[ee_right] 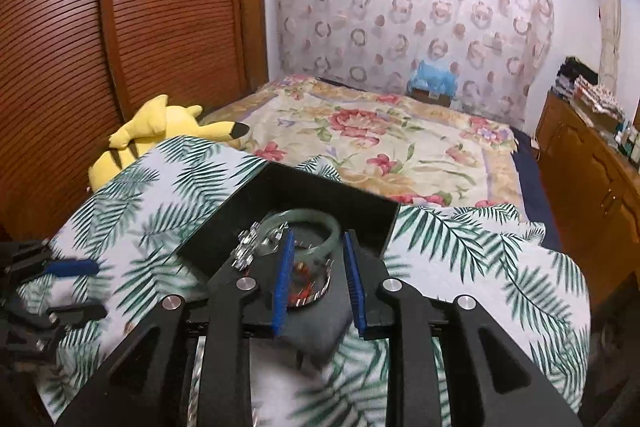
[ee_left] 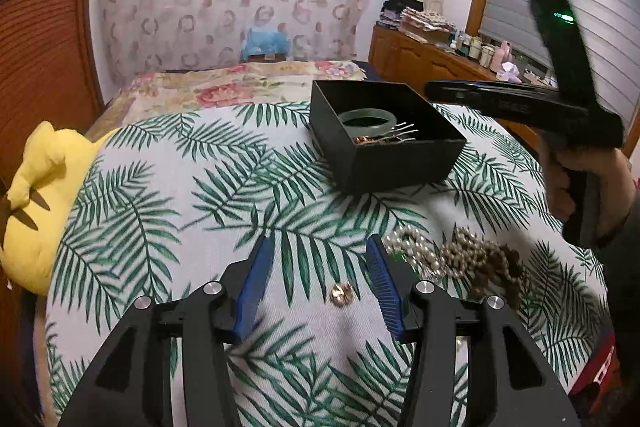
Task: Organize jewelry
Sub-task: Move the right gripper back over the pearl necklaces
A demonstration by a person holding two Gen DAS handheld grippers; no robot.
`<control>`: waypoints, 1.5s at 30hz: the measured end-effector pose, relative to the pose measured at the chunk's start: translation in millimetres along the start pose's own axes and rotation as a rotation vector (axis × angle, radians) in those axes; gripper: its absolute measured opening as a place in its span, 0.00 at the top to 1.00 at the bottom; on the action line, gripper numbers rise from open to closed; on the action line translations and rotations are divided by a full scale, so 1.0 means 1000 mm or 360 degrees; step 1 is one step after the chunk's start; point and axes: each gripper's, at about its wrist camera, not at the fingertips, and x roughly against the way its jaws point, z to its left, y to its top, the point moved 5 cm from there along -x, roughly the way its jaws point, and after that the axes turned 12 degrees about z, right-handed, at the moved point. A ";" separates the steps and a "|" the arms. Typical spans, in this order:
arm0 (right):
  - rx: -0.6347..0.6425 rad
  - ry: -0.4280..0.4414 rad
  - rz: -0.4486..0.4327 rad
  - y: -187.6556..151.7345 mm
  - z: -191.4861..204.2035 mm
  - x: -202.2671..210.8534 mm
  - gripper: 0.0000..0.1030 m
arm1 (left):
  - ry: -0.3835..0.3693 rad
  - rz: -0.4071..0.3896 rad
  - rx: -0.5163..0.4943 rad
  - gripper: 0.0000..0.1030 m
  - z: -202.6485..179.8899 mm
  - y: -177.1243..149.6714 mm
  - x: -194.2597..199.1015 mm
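Landmark: a black box (ee_left: 386,143) sits open on the palm-leaf cloth (ee_left: 168,187) spread over the bed.
Inside the box: a green bangle (ee_left: 368,118), hair pins (ee_left: 404,131) and small reddish pieces lie together.
Left tool (ee_left: 320,251): jaws spread wide, holding nothing, low over the cloth on the near side of the box.
Gold piece (ee_left: 341,294): a small ornament lies on the cloth between the left tool's blue pads, touching neither.
Beads: a pearl strand (ee_left: 412,247) and darker bead strings (ee_left: 480,259) are heaped near the box's front right.
Right tool (ee_right: 318,243): jaws apart and empty, poised right above the box, over the bangle.
Beyond the box: a yellow plush toy (ee_left: 36,195) lies at the cloth's left edge.
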 end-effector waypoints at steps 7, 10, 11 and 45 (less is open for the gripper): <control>0.0037 0.0056 0.0039 -0.058 0.012 0.030 0.73 | -0.0005 0.0022 -0.0004 0.54 -0.007 -0.017 0.003; 0.0011 0.0088 0.0074 -0.086 0.014 0.035 0.73 | -0.0018 0.0043 0.0004 0.54 -0.010 -0.024 0.002; 0.0007 0.0099 0.0080 -0.095 0.017 0.038 0.73 | -0.0023 0.0047 0.0004 0.54 -0.010 -0.026 0.002; 0.0098 0.0080 0.0366 -0.106 0.039 -0.011 0.82 | -0.0056 0.0107 -0.0061 0.54 -0.036 -0.044 -0.005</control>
